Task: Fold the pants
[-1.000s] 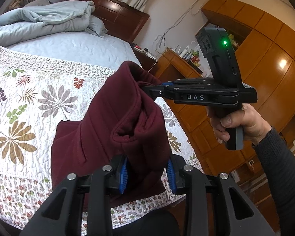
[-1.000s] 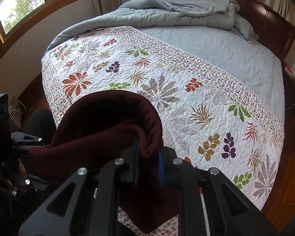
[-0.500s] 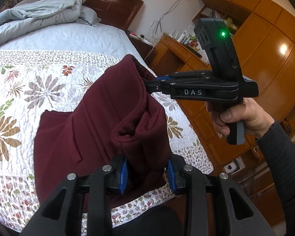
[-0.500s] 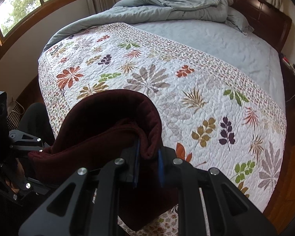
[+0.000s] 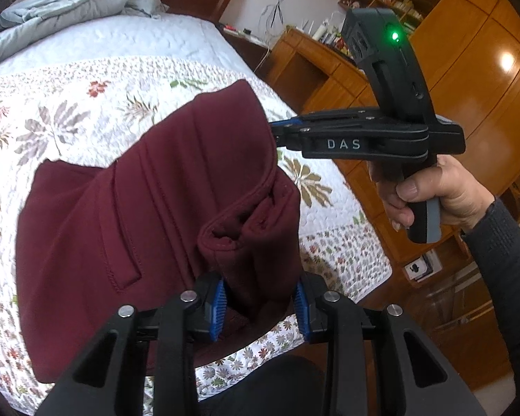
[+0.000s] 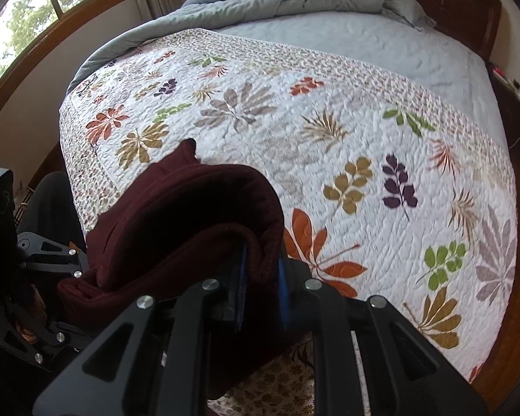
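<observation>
Folding maroon pants (image 5: 128,228) mid-step: both grippers pinch one raised edge, rest draped on floral quilt (image 5: 97,79) near its foot edge. Left gripper (image 5: 260,303) clamps thick bunch; right gripper (image 6: 261,286) clamps thinner fold. Next, likely: lay held edge flat over lower part, squaring edges before letting go. Left view alone shows person's hand (image 5: 430,194), wooden cabinets (image 5: 475,55); right view alone, window (image 6: 34,10).

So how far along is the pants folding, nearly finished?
Partway, it seems. The maroon pants already lie partly on the floral quilt. The left hand-held gripper and right hand-held gripper each pinch a bunched edge, held above the bed. Left: lay that edge over and let go.
</observation>
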Available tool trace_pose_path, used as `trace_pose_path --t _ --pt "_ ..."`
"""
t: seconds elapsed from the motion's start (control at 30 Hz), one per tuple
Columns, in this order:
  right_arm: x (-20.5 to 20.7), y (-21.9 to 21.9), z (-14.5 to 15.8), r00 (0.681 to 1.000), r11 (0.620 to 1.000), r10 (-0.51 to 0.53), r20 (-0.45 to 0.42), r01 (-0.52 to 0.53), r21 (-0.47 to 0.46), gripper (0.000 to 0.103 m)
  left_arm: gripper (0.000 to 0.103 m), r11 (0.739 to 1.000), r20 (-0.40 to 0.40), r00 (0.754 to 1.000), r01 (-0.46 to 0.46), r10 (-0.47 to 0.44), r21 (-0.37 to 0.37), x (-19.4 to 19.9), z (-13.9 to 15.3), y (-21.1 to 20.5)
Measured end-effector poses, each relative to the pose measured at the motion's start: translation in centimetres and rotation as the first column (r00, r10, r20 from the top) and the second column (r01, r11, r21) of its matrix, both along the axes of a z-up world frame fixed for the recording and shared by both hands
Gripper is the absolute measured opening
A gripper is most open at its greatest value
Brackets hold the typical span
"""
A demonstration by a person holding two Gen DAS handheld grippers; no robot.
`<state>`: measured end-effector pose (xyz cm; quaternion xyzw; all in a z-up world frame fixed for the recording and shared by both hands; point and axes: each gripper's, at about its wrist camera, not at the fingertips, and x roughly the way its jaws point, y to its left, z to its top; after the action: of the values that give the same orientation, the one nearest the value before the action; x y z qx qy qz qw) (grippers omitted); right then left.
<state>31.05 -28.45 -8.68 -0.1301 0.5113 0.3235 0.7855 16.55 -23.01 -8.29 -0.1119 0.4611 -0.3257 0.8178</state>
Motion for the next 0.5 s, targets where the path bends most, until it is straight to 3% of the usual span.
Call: trace_pose_path --t 0.3,0.37,0.4,0.5 --pt "-0.5 -2.1 -3.0 0.999 0.999 -0.033 -0.036 0.034 0.035 0.015 0.032 0.999 -0.026 0.999 0.025 -0.024 0.04 -0.2 -2.4 -1.6" --pt "-0.6 -2.7 -3.5 0.997 0.998 -0.054 -0.048 0.056 0.04 0.019 0.032 0.999 -0.03 0.999 0.023 -0.021 0.045 -0.2 -2.7 -1.8" --pt "-0.6 -3.0 -3.7 0.996 0.997 -0.069 -0.057 0.071 0.043 0.026 0.033 0.999 -0.031 0.999 0.022 -0.021 0.049 -0.2 -2.9 -1.9" --pt "-0.3 -5.6 -4.6 0.961 0.967 -0.219 -0.169 0.237 0.093 0.062 0.043 0.997 -0.054 0.998 0.045 -0.042 0.07 0.0 -3.8 -2.3"
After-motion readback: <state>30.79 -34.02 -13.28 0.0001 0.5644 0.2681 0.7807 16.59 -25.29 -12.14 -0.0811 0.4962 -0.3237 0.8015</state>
